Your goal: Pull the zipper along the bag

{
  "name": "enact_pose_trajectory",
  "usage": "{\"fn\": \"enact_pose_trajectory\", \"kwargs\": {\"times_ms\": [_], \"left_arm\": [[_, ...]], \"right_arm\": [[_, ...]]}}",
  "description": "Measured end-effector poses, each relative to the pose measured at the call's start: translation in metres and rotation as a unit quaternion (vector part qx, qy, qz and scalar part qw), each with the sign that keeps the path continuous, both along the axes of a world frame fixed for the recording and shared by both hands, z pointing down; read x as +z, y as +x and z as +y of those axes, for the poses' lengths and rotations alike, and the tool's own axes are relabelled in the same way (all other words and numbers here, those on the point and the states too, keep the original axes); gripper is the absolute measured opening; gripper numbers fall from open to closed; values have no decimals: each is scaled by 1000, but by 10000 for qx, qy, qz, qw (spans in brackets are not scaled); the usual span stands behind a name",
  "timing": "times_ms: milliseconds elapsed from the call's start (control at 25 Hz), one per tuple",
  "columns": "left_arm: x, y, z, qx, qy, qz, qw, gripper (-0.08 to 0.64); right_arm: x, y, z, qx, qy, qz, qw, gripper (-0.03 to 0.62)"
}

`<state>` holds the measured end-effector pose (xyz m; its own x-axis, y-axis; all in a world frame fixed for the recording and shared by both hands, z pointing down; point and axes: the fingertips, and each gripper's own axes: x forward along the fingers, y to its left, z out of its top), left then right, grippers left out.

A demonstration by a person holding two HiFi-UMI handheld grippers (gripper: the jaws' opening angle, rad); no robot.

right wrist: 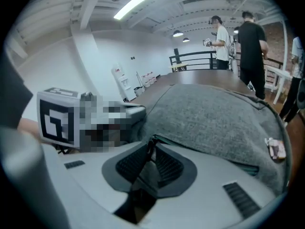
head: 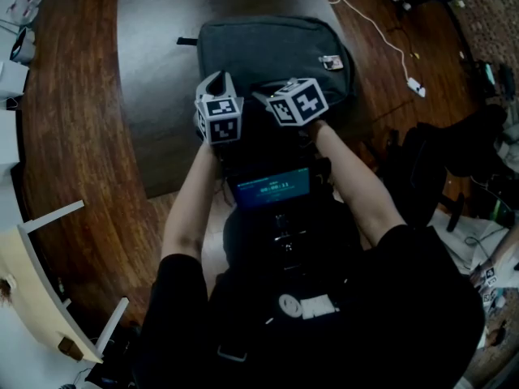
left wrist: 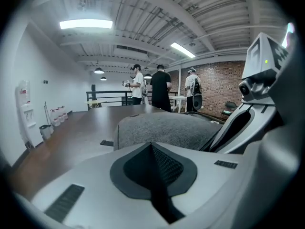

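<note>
No legible text (chest screen (head: 270, 187) digits too blurred).

Place: open-plan loft-type workspace, office/lab sort, not a home.
Walls: bare brick wall (left wrist: 214, 87) on one side, plain white wall (left wrist: 52, 80) on the other.
Ceiling: high, exposed beams (left wrist: 157, 13) w/ long strip lights (left wrist: 86, 24).
Furniture: big dark wood worktop (head: 73, 120); black railing (left wrist: 102, 98) at its far end.
People: three people (left wrist: 159, 87) standing in a group at the back.
Floor: white cables (head: 381, 35) trailing beside the worktop.
Corner: white dispenser-type unit (left wrist: 24, 109) against the white wall.
</note>
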<state>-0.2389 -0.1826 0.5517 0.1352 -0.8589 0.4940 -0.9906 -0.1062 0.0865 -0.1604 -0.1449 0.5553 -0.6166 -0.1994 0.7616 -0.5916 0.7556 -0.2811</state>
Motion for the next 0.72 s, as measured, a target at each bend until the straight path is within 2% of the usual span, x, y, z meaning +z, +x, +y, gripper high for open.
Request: {"fn": "enact_pose_trajectory", "kwargs": {"times_ms": [40,160,320,400,560,720], "left_arm": [[2,0,-2,20,-56,7,10000,3],[5,4,-6,66,-135,127,9998,3],[5,7,-8,88,-137,350,9993,3],[5,9,-8,95,-154,413,9990,3],[6,10,-7,102,-165,477,9987,3],[5,11,-9,130,-106,507,9986,3]], "right_arm": [[1,-2,1,-57,44,70,9999,86],[4,-4,5,-308,277,401,9983,150],[15,1,-2,-178,574,983,9933,147],[19,2,-4,-173,878,1259,9880,93],[22,2,-3,-435,1450,1663,9744,64],[10,7,-6,-657,1509,1738,9709,44]]}}
